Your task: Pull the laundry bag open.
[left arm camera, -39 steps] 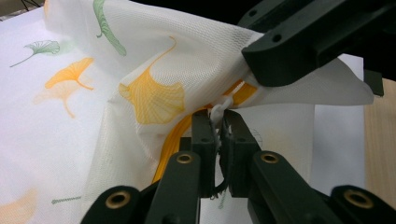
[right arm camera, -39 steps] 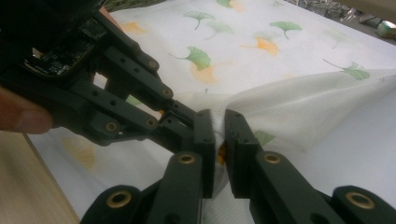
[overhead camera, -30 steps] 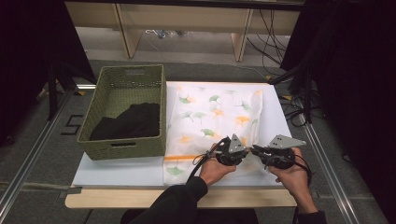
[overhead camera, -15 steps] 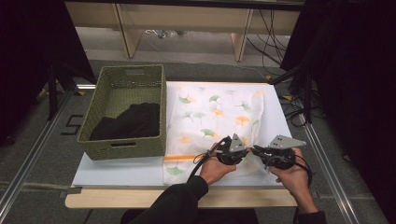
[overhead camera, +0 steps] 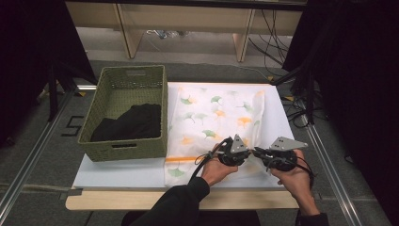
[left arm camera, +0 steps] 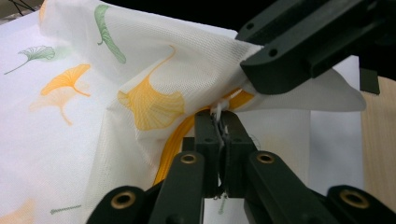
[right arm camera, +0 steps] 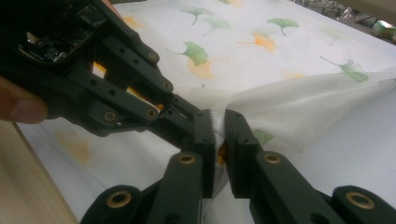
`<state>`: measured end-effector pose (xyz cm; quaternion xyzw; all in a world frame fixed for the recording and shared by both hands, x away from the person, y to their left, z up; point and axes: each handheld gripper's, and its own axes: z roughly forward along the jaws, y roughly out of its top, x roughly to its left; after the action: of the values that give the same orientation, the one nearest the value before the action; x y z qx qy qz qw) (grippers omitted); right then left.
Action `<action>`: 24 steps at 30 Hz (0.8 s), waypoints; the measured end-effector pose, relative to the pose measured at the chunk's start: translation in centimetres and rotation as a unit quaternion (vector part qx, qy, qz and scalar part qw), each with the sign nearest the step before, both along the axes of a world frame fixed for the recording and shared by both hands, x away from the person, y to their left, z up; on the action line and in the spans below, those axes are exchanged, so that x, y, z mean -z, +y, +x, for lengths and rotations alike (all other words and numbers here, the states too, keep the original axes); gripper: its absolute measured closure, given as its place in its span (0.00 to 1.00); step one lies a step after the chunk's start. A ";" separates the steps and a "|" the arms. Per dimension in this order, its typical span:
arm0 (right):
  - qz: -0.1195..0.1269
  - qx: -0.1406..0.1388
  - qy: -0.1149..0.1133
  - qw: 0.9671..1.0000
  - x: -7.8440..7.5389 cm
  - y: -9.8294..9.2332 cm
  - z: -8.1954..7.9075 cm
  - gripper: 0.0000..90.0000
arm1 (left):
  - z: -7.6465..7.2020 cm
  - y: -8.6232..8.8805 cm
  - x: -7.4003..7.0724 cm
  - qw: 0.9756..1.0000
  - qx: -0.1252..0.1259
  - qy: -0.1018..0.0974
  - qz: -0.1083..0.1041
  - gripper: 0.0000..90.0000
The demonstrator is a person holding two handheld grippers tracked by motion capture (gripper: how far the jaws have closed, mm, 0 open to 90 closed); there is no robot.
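A: What has the left gripper (overhead camera: 248, 151) got?

B: Its jaws are clamped on the orange zip edge of the mesh laundry bag (overhead camera: 214, 117), a white one printed with green and orange ginkgo leaves. In the left gripper view (left arm camera: 219, 122) a pinch of white mesh sits right between the tips.

A: And the right gripper (overhead camera: 259, 153)?

B: Closed on the same bag just beside the other, tip almost to tip. The right gripper view (right arm camera: 219, 128) shows a fold of mesh nipped between its jaws, with the left gripper's jaws meeting it from the side.

A: Where does the bag lie?

B: Flat on the white tabletop (overhead camera: 122, 172), stretching away beyond both grippers; only the gripped corner is lifted. Off to the left gripper's far side stands a green woven basket (overhead camera: 127, 113) with dark clothing (overhead camera: 127, 123) in it.

A: The hands?

B: The left hand (overhead camera: 219, 168), in a dark sleeve, and the right hand (overhead camera: 292, 176) sit close together at the table's near edge, the grippers angled toward each other.
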<state>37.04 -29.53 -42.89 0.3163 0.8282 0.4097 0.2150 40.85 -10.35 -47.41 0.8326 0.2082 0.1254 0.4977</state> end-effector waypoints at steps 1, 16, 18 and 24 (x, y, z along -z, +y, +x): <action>-0.002 -0.003 -0.002 1.000 0.0 0.0 0.0 0.95 | -0.1 0.0 0.1 1.000 -0.002 0.002 -0.002 0.97; -0.016 0.022 -0.013 1.000 -0.5 -0.4 -0.3 0.95 | 0.2 -1.0 -0.2 1.000 0.004 -0.011 0.010 1.00; -0.013 0.030 -0.013 0.999 -0.5 -0.5 -0.4 0.95 | 0.4 -1.3 -0.1 1.000 0.007 -0.015 0.021 1.00; -0.027 0.037 -0.023 0.999 -0.6 -1.0 -0.3 0.96 | 0.9 -2.1 0.3 1.000 0.001 -0.005 0.013 1.00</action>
<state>36.74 -30.55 -42.27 0.3314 0.8212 0.3866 0.2577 41.75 -12.41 -47.72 0.8388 0.2032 0.1315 0.4876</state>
